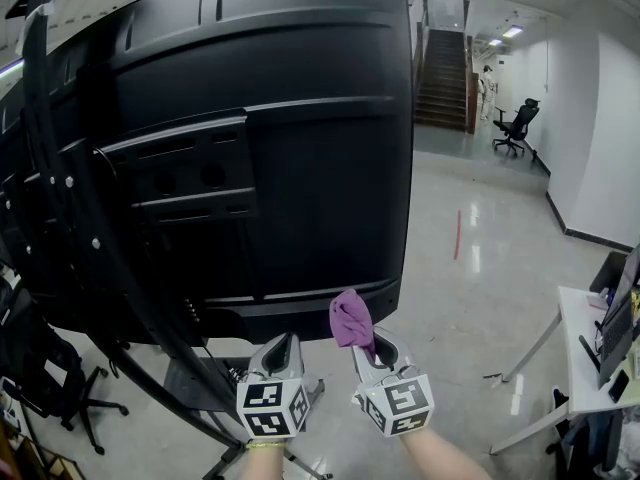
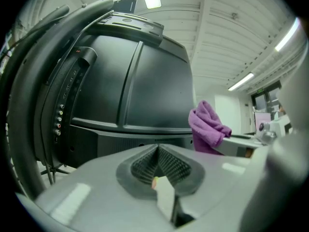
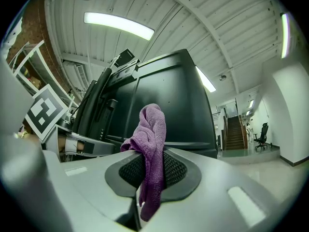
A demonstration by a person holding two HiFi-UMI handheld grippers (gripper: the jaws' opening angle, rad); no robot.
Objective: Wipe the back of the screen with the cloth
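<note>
The large black back of the screen [image 1: 260, 138] on its stand fills the head view; it also shows in the left gripper view [image 2: 130, 91] and the right gripper view [image 3: 164, 105]. My right gripper [image 1: 372, 348] is shut on a purple cloth [image 1: 350, 320], held just below the screen's bottom edge. The cloth [image 3: 152, 144] bunches up above the pads and hangs down between them. My left gripper [image 1: 282, 350] sits beside it to the left, below the screen, shut with nothing in it. In the left gripper view the cloth [image 2: 207, 127] appears at the right.
The screen's black stand legs [image 1: 150, 358] run down at the left. An office chair [image 1: 50, 378] stands at the lower left. A white desk [image 1: 585, 348] with items is at the right. A staircase [image 1: 442, 78] and another chair [image 1: 516, 126] lie far behind on the glossy floor.
</note>
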